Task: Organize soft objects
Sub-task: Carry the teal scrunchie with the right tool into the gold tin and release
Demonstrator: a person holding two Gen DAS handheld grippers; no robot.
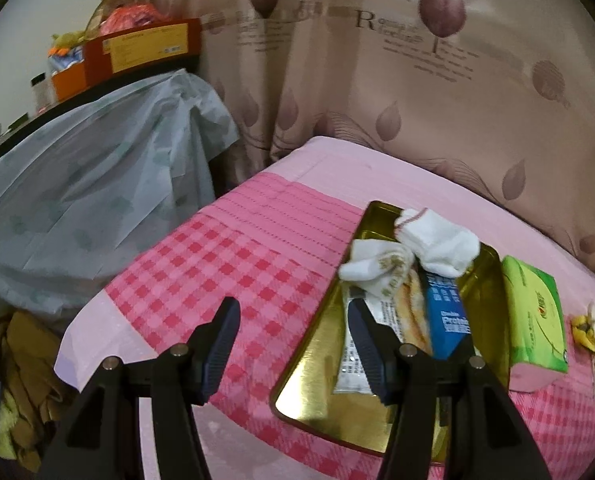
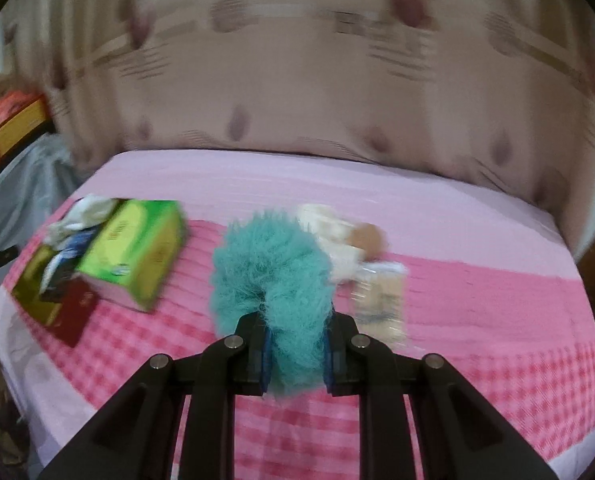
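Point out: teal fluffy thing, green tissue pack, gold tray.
teal fluffy thing [image 2: 271, 268], right wrist view, middle of the fur above the jaws.
green tissue pack [image 1: 535, 312], left wrist view, its broad top face.
gold tray [image 1: 317, 376], left wrist view, bare near-left floor.

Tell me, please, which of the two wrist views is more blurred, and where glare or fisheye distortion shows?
Right wrist view: clearly blurrier, the curtain and green tissue pack smeared, though the teal fluffy ball in the right gripper stays fairly crisp. Left wrist view: mostly sharp, with glare on the gold tin tray beside the left gripper. Both views: the bed edge bows and corners go black.
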